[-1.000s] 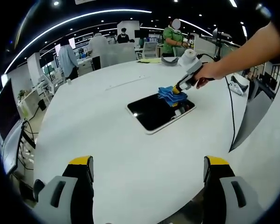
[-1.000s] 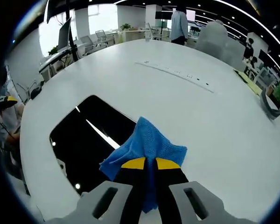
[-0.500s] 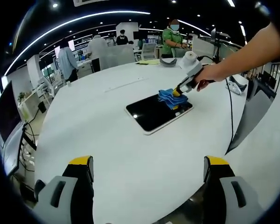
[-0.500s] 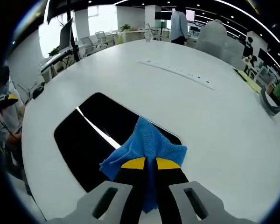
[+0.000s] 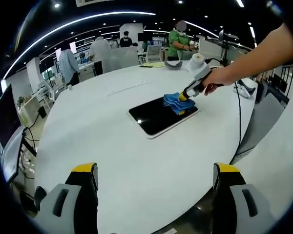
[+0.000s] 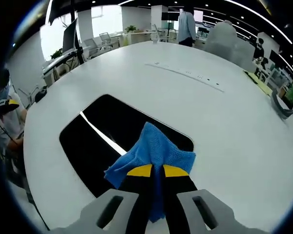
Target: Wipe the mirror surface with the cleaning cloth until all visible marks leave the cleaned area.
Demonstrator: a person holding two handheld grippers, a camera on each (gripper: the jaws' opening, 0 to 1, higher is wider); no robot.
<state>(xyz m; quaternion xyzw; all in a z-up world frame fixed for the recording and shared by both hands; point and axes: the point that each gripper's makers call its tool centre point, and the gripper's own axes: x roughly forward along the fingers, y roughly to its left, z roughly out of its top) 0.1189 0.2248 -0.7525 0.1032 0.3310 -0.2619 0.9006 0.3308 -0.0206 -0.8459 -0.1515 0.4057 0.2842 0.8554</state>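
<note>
Drawn back along the mirror (image 6: 107,141) on the white surface (image 6: 224,126) since earlier, right gripper (image 6: 152,171) fingers clamped on blue cleaning cloth (image 6: 154,148) at its near end, left gripper (image 5: 155,183) fingers wide, idle; risk: cloth overrunning the edge, far marks left unwiped.

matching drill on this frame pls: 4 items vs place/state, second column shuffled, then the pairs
Items:
1. cleaning cloth
2. mirror
3. left tongs
4. right tongs

Place or state:
A. flat on the white table, dark and reflective
B. open, holding nothing, hovering over the near table edge
C. shut on blue fabric
D. pinched at one end, its free end lying on the mirror's edge

Pairs: 1-D, 2-A, 3-B, 4-C
</note>
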